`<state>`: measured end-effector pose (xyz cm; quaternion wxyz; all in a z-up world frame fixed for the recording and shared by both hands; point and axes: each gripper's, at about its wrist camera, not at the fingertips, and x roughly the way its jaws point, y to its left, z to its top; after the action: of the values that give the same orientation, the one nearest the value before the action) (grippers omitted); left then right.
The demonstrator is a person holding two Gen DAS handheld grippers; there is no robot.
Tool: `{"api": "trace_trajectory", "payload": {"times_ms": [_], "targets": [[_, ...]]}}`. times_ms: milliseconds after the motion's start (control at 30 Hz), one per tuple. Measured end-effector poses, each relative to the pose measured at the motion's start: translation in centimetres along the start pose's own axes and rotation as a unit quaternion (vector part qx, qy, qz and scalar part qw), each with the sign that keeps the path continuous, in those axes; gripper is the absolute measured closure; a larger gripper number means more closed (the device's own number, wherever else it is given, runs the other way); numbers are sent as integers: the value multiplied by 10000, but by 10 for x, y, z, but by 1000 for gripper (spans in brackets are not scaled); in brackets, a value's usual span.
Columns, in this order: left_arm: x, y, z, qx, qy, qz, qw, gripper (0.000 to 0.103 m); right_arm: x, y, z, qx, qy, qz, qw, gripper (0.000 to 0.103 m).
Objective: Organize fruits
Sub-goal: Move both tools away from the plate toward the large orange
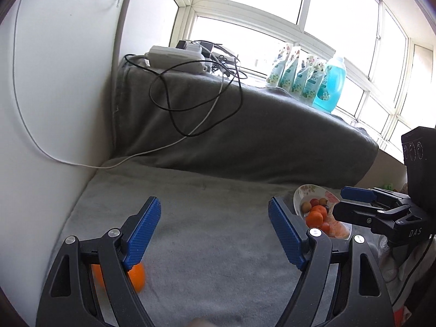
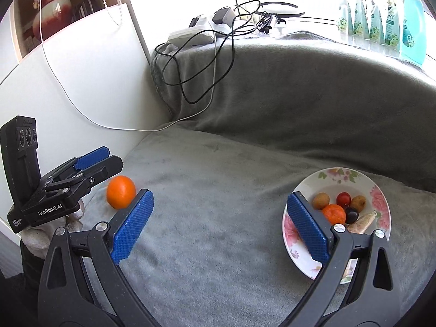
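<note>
A loose orange (image 2: 121, 192) lies on the grey sofa seat (image 2: 218, 169) near the white side panel. In the left wrist view the orange (image 1: 137, 275) shows low, partly hidden behind my left finger. My left gripper (image 1: 214, 207) stands open over bare cushion, nothing between its pads; the right wrist view shows it (image 2: 107, 159) side-on, just left of the orange. A floral plate (image 2: 340, 173) on the right holds a tangerine (image 2: 333, 214) and several small fruits. My right gripper (image 2: 219, 196) is open and empty, its right finger over the plate's left rim.
Black and white cables (image 2: 212, 62) and a power strip (image 2: 190, 34) lie on the sofa back. Detergent pouches and a blue bottle (image 1: 329, 81) stand on the windowsill. A white panel (image 2: 68, 87) bounds the seat on the left, with a vase (image 2: 51, 2) above.
</note>
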<state>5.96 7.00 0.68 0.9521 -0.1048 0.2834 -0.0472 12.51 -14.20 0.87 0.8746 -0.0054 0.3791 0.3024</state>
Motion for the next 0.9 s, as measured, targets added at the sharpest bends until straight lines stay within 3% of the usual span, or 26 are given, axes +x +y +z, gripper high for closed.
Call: {"api": "trace_trajectory", "payload": {"times_ms": [200, 367, 633, 900], "targets": [[-19, 41, -12, -393, -74, 192, 9990, 22, 26, 19, 10, 24, 231, 407, 9989, 3], [-24, 69, -34, -578, 106, 392, 9975, 22, 52, 34, 14, 79, 486, 671, 9965, 3], [-21, 104, -68, -1042, 463, 339, 9929, 22, 100, 65, 12, 62, 936, 1120, 9893, 3], [-4, 111, -84, -1240, 767, 149, 9892, 22, 151, 91, 6, 229, 1499, 1642, 9747, 3]]}}
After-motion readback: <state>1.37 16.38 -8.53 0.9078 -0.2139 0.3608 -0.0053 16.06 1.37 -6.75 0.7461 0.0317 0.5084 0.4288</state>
